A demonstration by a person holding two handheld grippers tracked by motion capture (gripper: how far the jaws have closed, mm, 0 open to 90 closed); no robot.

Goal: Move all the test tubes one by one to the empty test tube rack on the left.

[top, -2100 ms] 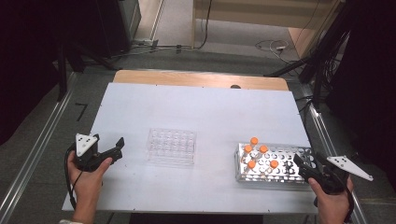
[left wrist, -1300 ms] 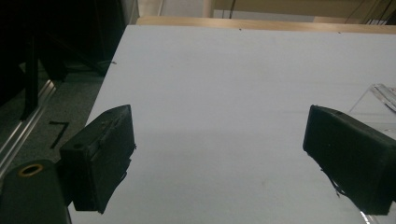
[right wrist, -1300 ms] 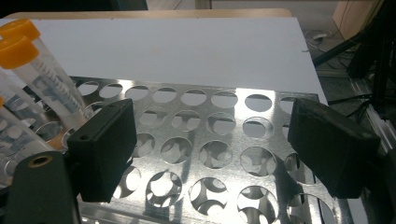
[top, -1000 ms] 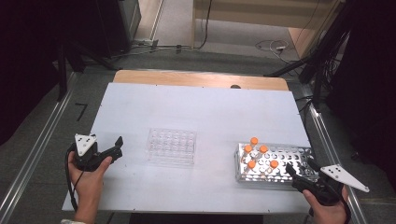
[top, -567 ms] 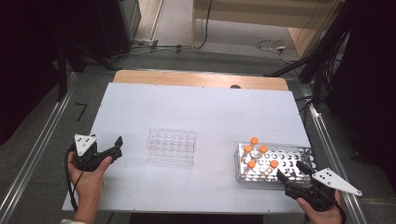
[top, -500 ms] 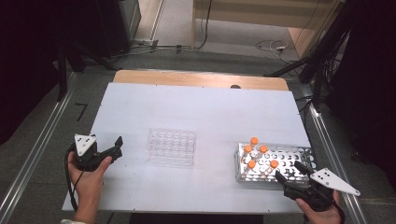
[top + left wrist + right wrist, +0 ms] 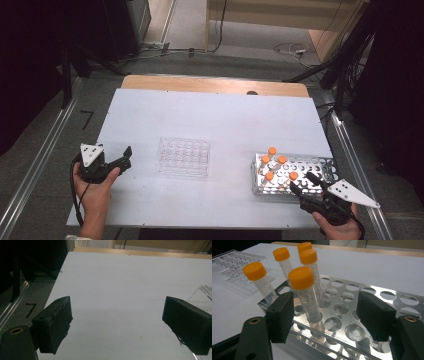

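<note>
A metal rack (image 7: 312, 165) full of round holes stands at the front right of the white table, with several orange-capped tubes (image 7: 281, 160) upright in its left end. My right gripper (image 7: 303, 183) is open at the rack's near edge. In the right gripper view the gripper (image 7: 327, 312) straddles the nearest tube (image 7: 308, 297), which stands close to the left jaw, apart from both. A clear plastic rack (image 7: 183, 156) lies mid-table. My left gripper (image 7: 125, 156) is open at the front left, pointing at it, with nothing between its jaws (image 7: 117, 325).
The table's wooden strip (image 7: 215, 84) runs along the far edge. Metal rails (image 7: 35, 170) flank the table on both sides. The clear rack's corner (image 7: 203, 291) shows at the right of the left gripper view. Cables lie on the floor beyond.
My right gripper has come in from the table's right edge, leftwards to the metal rack's near side, facing the tubes. The left gripper has stayed still.
</note>
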